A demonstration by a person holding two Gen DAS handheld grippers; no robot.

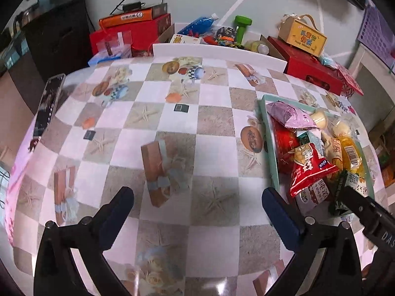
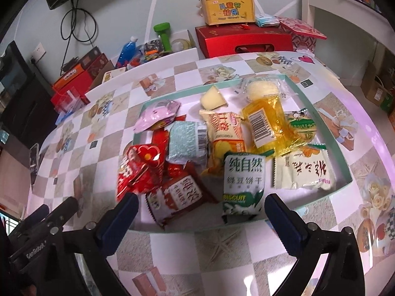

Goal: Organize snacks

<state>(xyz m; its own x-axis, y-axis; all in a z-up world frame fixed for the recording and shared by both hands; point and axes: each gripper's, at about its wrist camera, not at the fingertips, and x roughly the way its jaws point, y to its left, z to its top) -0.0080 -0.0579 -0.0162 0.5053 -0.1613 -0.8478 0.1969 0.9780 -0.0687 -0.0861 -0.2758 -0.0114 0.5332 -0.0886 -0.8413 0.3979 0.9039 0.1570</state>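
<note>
Right wrist view gives us the shallow mint-green rectangular tray (image 2: 344,170), filling the middle of the frame and heaped with wrapped snacks. Nearest us at lower centre lies the green-and-white biscuit packet (image 2: 243,185), with the red-and-white wrapped bar (image 2: 176,197) to its left and the crinkled red foil bag (image 2: 138,170) beyond that. A cream packet with dark brushed lettering (image 2: 303,172) sits at the right, and a clear yellow wrapper with a barcode label (image 2: 267,123) at centre right. A pale blue textured sachet (image 2: 187,143), a pink pouch (image 2: 158,117) and a pale wedge-shaped sweet (image 2: 212,98) lie farther back.

Our right gripper (image 2: 201,209) hangs just in front of the tray's near edge with its blue-padded fingers spread wide and nothing between them. In the left wrist view our left gripper (image 1: 197,204) is equally wide apart and empty, over the chequered seaside-print tablecloth (image 1: 172,113), with the tray at the right of that frame.

We judge that we are between picks: everything seems already gathered in the tray, yet it lies jumbled. Next we would likely choose one packet, probably the biscuit packet or the wrapped bar directly ahead, lower the fingers to either side and close gently, since these wrappers crush and slip easily.

Red gift boxes (image 2: 244,40) and a green dumbbell (image 2: 164,34) stand beyond the table at the top.
</note>
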